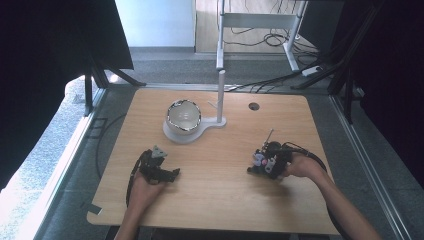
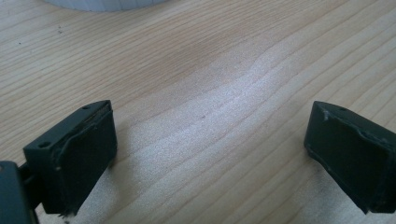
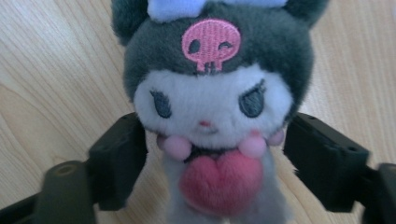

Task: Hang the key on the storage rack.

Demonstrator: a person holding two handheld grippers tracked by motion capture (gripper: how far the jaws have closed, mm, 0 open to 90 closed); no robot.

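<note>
The left claw [image 2: 208,154] rests low on the bare worktop [image 1: 220,200], jaws set wide apart with nothing between them; it appears idle. The right claw [image 3: 215,158] has its jaws apart on either side of a plush toy [image 3: 215,107], a dark-hooded figure with a pink skull badge and a pink heart, lying at the worktop's right side. Contact is not evident; the jaws seem positioned for a grasp. A bowl [image 1: 183,116] sits on a white stand [image 1: 220,90] well apart, at centre rear.

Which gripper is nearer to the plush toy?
Right. The plush toy sits between the jaws of the right gripper; the left gripper rests far across the table, jaws apart over bare wood.
</note>
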